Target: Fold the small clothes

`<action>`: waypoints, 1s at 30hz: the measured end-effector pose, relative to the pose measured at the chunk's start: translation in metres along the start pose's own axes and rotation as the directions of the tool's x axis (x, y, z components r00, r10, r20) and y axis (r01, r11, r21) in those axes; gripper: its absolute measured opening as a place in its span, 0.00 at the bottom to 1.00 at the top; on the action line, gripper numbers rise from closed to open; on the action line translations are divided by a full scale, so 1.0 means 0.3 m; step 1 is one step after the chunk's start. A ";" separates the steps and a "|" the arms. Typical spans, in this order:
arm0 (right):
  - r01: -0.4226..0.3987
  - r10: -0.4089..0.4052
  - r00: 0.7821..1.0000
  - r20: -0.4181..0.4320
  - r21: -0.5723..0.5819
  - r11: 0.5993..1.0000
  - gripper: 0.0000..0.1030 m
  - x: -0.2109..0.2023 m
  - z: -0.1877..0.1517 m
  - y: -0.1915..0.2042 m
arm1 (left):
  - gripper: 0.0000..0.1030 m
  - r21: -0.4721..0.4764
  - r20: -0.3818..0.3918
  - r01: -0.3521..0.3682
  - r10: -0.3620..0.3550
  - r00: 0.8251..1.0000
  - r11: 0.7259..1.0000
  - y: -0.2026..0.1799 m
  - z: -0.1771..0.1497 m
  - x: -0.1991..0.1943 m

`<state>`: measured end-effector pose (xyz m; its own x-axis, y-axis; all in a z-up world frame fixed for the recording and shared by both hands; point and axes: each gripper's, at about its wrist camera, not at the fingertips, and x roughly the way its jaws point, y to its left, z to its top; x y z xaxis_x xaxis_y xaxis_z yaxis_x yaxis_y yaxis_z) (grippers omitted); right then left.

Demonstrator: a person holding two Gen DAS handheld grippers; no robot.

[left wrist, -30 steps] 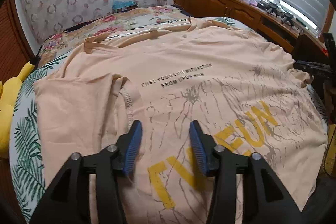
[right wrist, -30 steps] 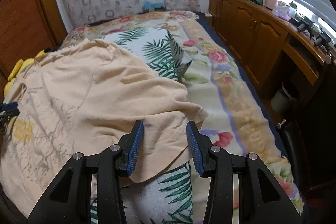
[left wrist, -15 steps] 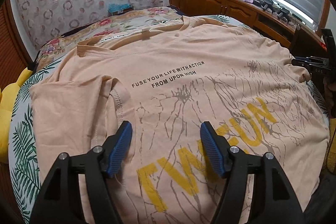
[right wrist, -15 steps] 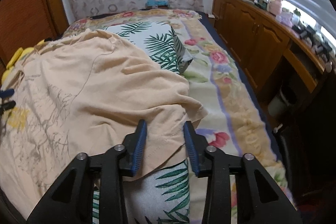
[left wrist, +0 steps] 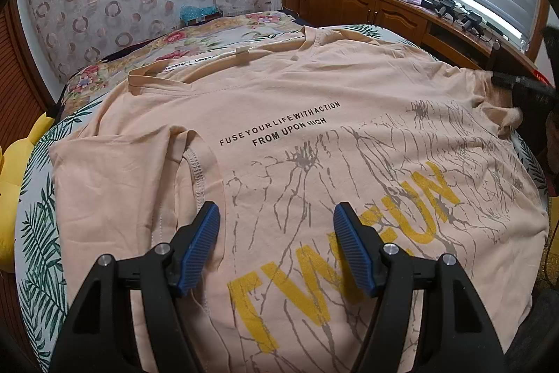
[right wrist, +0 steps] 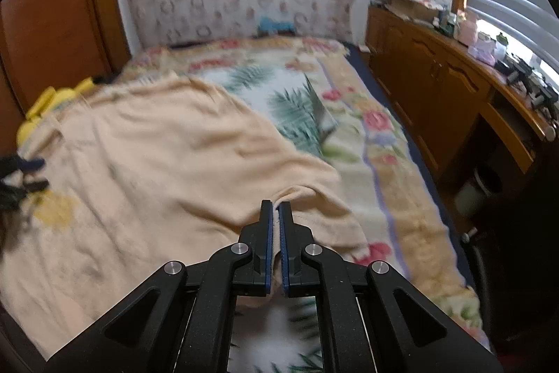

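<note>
Bedroom with a floral-and-palm bedspread (left wrist: 38,233), wooden cabinets (left wrist: 349,2) under a blinded window. Left wrist view: peach T-shirt (left wrist: 297,114) spread print-up across the bed, one sleeve (left wrist: 115,184) folded inward; left gripper (left wrist: 276,247) above the lower front, blue pads (left wrist: 199,247) spread wide, holding nothing. Right wrist view, blurred: right gripper (right wrist: 276,247) pressed together on a bunched edge of the T-shirt (right wrist: 157,170), beside the bedspread (right wrist: 377,163); left gripper (right wrist: 24,177) at far left.

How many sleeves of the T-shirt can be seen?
2: the left sleeve folded in over the T-shirt, beside the left gripper; the right sleeve pinched in the right gripper.
</note>
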<state>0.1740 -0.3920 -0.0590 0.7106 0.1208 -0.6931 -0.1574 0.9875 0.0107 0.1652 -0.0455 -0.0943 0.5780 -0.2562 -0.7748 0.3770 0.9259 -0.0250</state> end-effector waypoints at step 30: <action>-0.325 0.329 0.944 -0.007 -0.179 0.929 0.16 0.044 0.133 0.453 | 0.66 -0.163 0.118 -0.041 0.061 0.991 0.986 0.104 -0.025 -0.188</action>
<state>0.1893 -0.2523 -0.0381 0.6144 0.4380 -0.6563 -0.4998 0.8596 0.1058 0.1389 0.0001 -0.0561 0.6810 -0.2307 -0.6950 0.2303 0.9684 -0.0957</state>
